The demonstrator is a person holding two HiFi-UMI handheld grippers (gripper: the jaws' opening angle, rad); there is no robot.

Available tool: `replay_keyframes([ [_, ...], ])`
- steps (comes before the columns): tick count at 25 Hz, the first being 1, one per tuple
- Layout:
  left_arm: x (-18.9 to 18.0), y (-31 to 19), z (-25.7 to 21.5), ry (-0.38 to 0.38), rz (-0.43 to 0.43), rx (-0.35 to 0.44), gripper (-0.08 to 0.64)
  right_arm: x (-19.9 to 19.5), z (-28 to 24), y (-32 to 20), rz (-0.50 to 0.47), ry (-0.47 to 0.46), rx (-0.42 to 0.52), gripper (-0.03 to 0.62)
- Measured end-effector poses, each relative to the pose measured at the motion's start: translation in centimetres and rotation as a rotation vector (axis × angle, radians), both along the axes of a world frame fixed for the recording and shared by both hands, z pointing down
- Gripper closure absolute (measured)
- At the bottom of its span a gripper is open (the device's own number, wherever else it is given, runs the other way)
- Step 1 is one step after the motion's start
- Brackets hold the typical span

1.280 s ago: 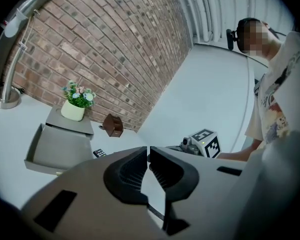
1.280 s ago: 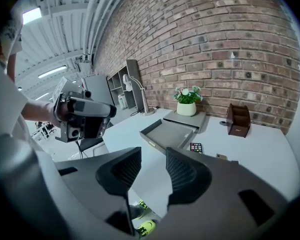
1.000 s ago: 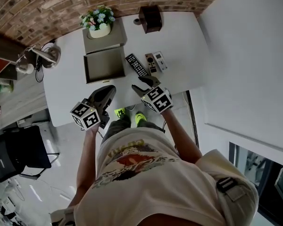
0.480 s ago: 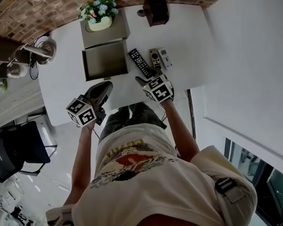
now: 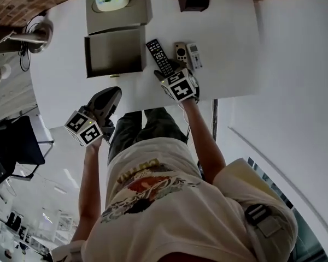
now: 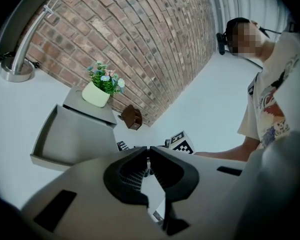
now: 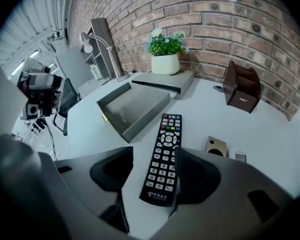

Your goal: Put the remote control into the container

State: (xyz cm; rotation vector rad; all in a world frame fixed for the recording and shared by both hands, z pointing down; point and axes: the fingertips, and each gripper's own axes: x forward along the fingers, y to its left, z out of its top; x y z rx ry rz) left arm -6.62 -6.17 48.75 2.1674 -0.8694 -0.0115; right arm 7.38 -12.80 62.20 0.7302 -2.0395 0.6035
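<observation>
The white tabletop (image 5: 229, 42) carries the open grey container (image 5: 113, 52) on its far left. The right hand-held gripper (image 7: 152, 170) sits low at the near edge with its jaws opening. The black remote control (image 7: 166, 149) lies flat on the tabletop between them, just right of the container. The left hand-held gripper (image 6: 149, 160) is closed and empty, near the tabletop's near edge.
</observation>
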Motion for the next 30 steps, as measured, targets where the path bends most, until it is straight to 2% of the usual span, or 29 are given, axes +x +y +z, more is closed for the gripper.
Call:
replay_keyframes([
  [4,-0.1,0.3,0.5,-0.016,-0.022,-0.024,0.554,0.1,1.3,-0.8,-0.005,0.028,-0.012,0.348],
  [13,-0.6,0.3,1.7,0.014,-0.057,-0.036,0.554,0.7,3.4,-1.6,-0.025,0.107,-0.036,0.342],
  [18,-1.0,0.1,1.4,0.026,-0.065,-0.041,0.554,0.2,4.1,-1.3,-0.027,0.107,-0.082,0.341],
  [22,-1.3,0.4,1.2,0.011,-0.062,-0.048,0.554,0.5,4.5,-1.4,-0.055,0.156,-0.057,0.342],
  [30,-2.0,1.8,0.8,0.026,-0.049,-0.02,0.554,0.5,4.6,-1.8,-0.016,0.144,-0.038,0.344],
])
